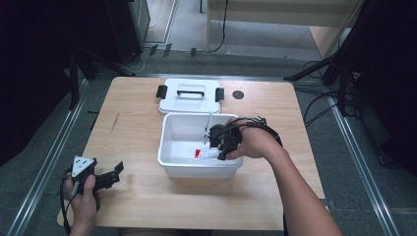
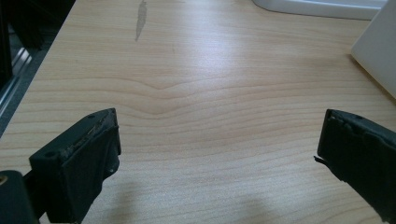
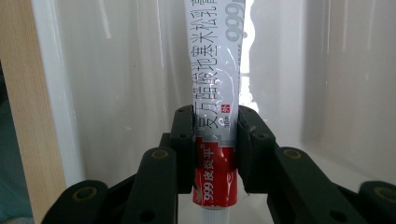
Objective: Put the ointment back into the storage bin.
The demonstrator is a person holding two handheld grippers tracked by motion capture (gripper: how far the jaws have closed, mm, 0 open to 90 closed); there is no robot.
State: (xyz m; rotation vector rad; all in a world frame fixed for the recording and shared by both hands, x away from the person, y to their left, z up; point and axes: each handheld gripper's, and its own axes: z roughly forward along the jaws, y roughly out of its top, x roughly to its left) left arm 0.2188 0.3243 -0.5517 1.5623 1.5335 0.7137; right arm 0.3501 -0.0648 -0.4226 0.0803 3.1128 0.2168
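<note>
A white open bin stands in the middle of the wooden table. My right gripper reaches down into the bin and is shut on a white-and-red ointment tube. In the right gripper view the tube runs upright between the two black fingers, red end nearest the camera, with the bin's white walls behind it. My left gripper rests at the table's front left corner, open, with bare wood between its pads.
The bin's white lid with a black handle and clips lies flat just behind the bin. A dark round hole marks the table's back right. The bin's side edges into the left gripper view. Cables and stands ring the table.
</note>
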